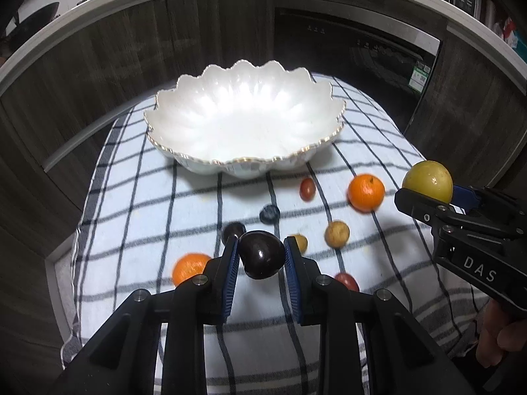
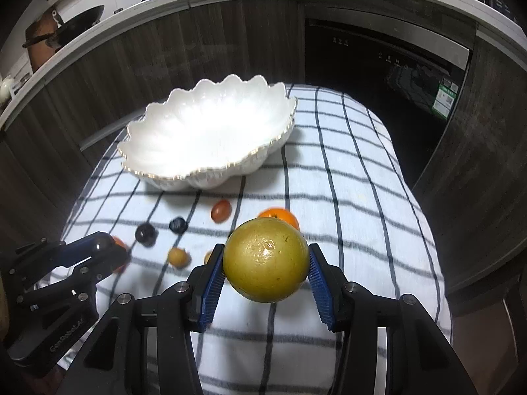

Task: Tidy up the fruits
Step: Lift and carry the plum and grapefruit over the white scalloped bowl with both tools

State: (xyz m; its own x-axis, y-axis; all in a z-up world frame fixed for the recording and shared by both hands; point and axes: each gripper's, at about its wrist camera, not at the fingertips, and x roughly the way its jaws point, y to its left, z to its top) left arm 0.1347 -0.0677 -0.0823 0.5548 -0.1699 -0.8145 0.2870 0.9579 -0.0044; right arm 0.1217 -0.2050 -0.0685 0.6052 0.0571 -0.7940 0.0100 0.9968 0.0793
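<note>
Landmark is the scalloped white bowl [image 1: 243,121], gold-edged rim, nothing in it, sitting at the far end of the blue-and-white checked cloth [image 1: 138,197]. All fruit lies on the near side of the bowl or is held in the air. Left to right in the left wrist view: an orange [image 1: 188,267] near and left of the bowl, partly behind the left claw's finger; the left gripper [image 1: 261,256] clamped on a dark plum [image 1: 262,254], blue ribbed pads pressing both of its sides, held clear of the cloth, near side of the bowl; a second dark fruit [image 1: 233,230] just behind that claw; a blueberry-like dark berry [image 1: 269,213] closer to the bowl; a small red fruit [image 1: 307,189] just off the bowl's near rim; two small yellow-brown fruits [image 1: 337,233] further out; another red one [image 1: 346,280] nearest the camera, half hidden by the finger; a second orange [image 1: 366,192] near-right of the bowl. Far right, the right gripper [image 2: 266,270] is clamped on a large yellow-green round fruit [image 2: 266,260], pads on both flanks, held above the cloth to the bowl's near right. Readable writing: "DAS" on the right gripper body in the left wrist view. The lettering on the left gripper body in the right wrist view is too blurred to read. A green label [image 2: 445,97] sits on the dark appliance beyond the bowl to its right, text illegible.
</note>
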